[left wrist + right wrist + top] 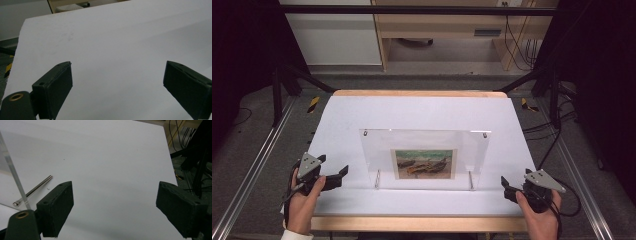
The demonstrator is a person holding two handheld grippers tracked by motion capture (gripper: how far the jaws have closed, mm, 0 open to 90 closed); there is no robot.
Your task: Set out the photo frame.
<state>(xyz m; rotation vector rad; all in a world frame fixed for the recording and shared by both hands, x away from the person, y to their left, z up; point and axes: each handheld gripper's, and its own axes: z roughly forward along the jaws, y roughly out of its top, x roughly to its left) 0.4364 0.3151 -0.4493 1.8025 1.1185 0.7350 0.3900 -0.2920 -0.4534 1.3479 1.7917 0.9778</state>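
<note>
High view shows our clear picture frame [424,159] standing mid-tabletop [422,112], near the front edge. Our left gripper [341,175] and right gripper [506,184] flank it, jaws wide, empty. We should close in evenly on both side edges.

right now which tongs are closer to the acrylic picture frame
Left. The left tongs sit just off the acrylic picture frame at its left edge, jaws open. The right tongs hover past its right edge with a slightly wider gap, also open.
</note>
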